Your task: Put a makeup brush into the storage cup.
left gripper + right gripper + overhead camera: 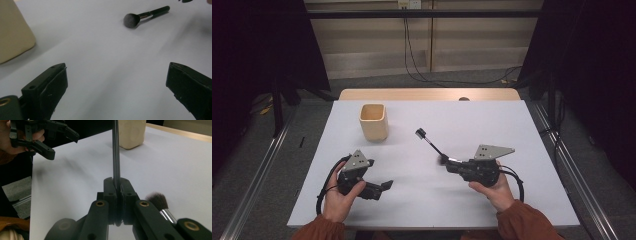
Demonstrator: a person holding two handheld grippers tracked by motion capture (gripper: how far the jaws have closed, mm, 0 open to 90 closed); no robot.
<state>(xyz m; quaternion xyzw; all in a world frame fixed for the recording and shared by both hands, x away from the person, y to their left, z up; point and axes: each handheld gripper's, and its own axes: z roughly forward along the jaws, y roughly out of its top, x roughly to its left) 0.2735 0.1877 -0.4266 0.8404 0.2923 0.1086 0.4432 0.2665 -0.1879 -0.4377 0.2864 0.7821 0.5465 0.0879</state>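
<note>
The right tongs are shut tight on a thin black stick. The stick is pinched near one end, and the rest of it points away toward the cup. From above, the stick is seen between the right tongs and the cup, with a small dark knob at its far end.

A fluffy brush is lying on the white counter, just beside and partly under the right tongs. Its soft head can be seen next to them.

The left tongs are wide open and nothing is held in them. They are low over the counter, well apart from the cup.

It looks like the stick is meant to be put in the cup. To do this well, the stick should be lifted and tipped until it hangs over the cup's open top. The squeeze should be let go only when the low end is inside. The cup is light, so it should not be bumped. The brush should not be knocked either.
</note>
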